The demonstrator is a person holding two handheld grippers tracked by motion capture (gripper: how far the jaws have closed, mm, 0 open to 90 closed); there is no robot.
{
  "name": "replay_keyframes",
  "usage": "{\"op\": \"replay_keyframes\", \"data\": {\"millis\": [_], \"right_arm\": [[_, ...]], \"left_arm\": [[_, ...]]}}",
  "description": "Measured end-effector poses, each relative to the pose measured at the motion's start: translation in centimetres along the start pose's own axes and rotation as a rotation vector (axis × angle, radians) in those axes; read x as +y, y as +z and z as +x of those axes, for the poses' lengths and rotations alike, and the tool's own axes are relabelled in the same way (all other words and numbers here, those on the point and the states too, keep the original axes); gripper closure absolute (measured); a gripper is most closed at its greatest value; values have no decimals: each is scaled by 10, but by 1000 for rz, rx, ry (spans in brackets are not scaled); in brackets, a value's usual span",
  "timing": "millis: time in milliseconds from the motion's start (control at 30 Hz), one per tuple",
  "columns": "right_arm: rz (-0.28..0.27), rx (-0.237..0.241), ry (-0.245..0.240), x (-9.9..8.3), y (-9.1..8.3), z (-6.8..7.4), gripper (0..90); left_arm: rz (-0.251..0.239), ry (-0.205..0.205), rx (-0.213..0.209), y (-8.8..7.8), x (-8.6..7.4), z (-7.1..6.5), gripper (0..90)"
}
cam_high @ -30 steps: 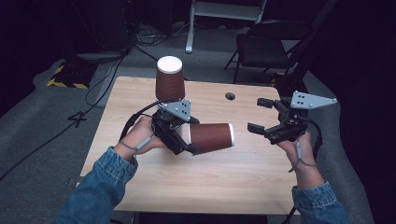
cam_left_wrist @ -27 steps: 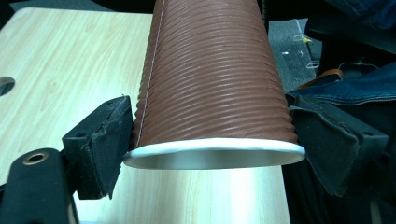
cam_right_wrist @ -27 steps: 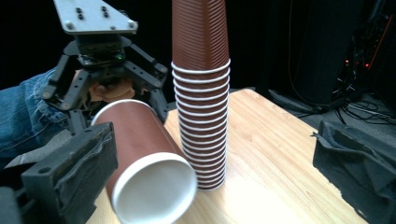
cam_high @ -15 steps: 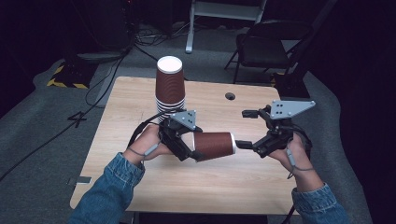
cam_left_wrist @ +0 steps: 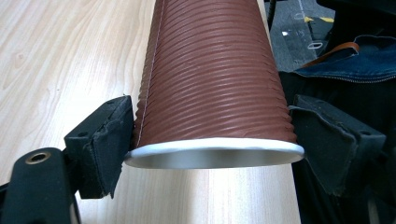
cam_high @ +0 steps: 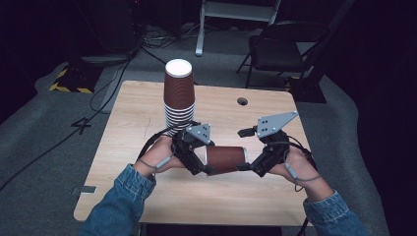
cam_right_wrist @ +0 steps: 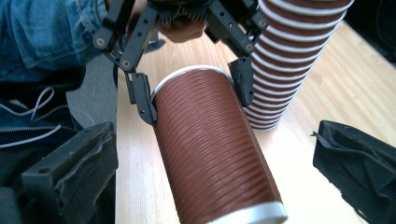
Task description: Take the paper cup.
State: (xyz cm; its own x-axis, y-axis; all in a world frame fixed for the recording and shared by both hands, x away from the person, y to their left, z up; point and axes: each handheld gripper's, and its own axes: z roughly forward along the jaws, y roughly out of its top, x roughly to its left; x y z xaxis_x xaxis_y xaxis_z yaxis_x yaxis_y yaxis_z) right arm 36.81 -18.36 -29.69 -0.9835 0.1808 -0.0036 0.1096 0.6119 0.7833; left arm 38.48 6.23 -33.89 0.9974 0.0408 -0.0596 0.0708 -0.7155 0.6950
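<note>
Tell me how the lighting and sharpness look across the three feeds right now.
High view: table lit, the floor around it nearly black, picture soft. Left gripper view: bright and crisp, ribs of the held cup sharp, glare on the wood. Right gripper view: cup ribs sharp, the near pads of its own tongs blurred.

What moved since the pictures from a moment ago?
The left tool carried its sideways brown cup lower, toward the person. The open right tool slid in around the cup's far end. The cup tower stayed put.
</note>
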Motion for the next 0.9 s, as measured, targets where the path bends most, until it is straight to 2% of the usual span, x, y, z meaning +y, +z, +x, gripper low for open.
{"op": "replay_keyframes", "data": {"millis": [167, 333, 400, 433, 467, 500, 633, 800, 900], "right_arm": [[48, 14, -5, 1, 10, -1, 3], [123, 25, -15, 4, 20, -2, 8], [130, 28, -13, 4, 21, -2, 9], [142, 34, -7, 4, 22, -2, 10], [163, 66, 27, 4, 24, -4, 18], [171, 76, 42, 4, 24, -5, 18], [202, 98, 73, 3, 27, -10, 17], [255, 138, 71, 5, 38, -11, 4], [269, 159, 79, 6, 42, -12, 3]], "left_arm": [[7, 7, -8, 3, 1, -2, 159], [5, 10, 1, 3, 0, -4, 158], [-1, 15, 1, 3, 0, -4, 158], [-6, 20, 3, 3, -1, -6, 158], [-20, 26, 10, 3, -2, -8, 158], [-25, 29, 13, 3, -3, -10, 158], [-41, 45, 27, 2, -4, -15, 158], [1, 88, 75, 5, -2, -22, 158], [12, 103, 75, 7, -1, -24, 157]]}}
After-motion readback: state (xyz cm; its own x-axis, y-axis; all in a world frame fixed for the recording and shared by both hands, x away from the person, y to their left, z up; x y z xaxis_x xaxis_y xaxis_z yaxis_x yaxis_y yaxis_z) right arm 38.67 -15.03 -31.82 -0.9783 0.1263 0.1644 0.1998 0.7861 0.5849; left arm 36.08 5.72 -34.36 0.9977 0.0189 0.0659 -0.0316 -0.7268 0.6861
